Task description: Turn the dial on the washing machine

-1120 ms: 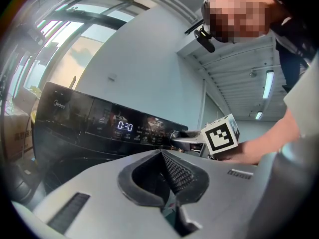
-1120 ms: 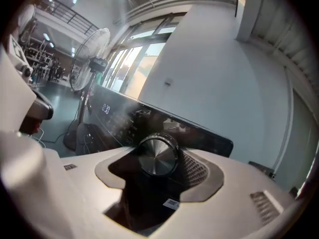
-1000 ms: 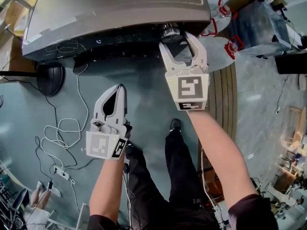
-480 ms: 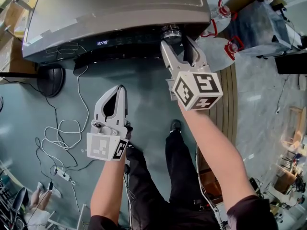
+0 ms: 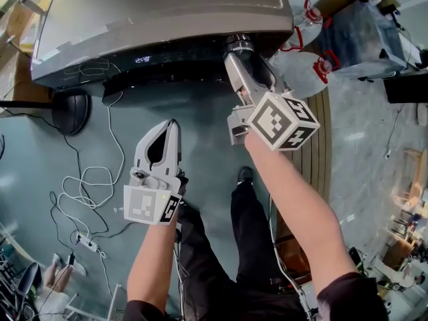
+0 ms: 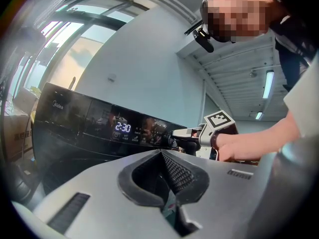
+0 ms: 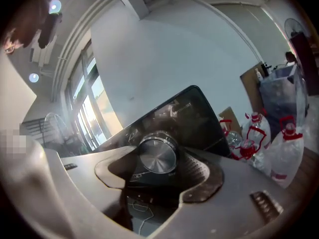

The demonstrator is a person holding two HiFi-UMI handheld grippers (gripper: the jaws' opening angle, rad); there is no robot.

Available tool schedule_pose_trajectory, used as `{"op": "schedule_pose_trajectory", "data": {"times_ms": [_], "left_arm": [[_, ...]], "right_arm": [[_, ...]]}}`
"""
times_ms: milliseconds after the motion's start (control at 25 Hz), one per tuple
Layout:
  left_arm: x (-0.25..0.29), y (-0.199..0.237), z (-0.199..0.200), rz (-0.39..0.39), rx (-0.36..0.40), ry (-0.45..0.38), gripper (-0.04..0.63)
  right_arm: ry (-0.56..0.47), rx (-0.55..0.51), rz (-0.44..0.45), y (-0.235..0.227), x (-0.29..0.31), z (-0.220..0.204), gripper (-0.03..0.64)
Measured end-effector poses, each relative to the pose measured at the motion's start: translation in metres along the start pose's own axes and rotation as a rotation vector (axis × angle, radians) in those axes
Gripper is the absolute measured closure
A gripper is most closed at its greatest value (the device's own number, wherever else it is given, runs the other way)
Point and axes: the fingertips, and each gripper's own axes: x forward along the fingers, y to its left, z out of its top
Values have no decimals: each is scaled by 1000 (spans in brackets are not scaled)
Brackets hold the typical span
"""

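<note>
The washing machine [image 5: 160, 12] has a grey top and a black control panel [image 5: 167, 57]. Its silver dial [image 5: 239, 43] sits at the panel's right end. My right gripper [image 5: 239, 53] is rolled to one side and shut on the dial [image 7: 157, 153], with one pad on each side. The lit display [image 6: 122, 127] reads 2:30. My left gripper [image 5: 172, 122] hangs lower left over the floor, away from the machine. Its jaws are shut with nothing between them [image 6: 160, 152].
Water bottles with red handles [image 5: 314, 65] stand right of the machine. A black fan base [image 5: 70, 109] and loose white cables [image 5: 93, 179] with a power strip [image 5: 85, 243] lie on the floor at left. The person's shoe [image 5: 245, 174] is below the dial.
My right gripper has rolled about its own axis while on the dial, and its marker cube now shows a corner. The panel's digits have lit up. The left gripper has barely moved.
</note>
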Motion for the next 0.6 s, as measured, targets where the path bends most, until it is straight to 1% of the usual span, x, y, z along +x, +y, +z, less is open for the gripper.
{"op": "schedule_pose_trajectory", "data": {"times_ms": [200,440,480,600], "left_arm": [[-1,-2,-2,-2,-5,5,580],[-2,-4,-3,-1,-11,7,580],[-2,-4,-3,-1,-12,7,580],[-4,-4,-5,-1,-19,12,580]], "right_arm": [[-18,203,31,-1,-2,2,344],[-36,389,55,-5,-3,1,344],[-34,421,47,-7,-4,-1,344],[-12,525,-20,-19,-10,-12,344]]}}
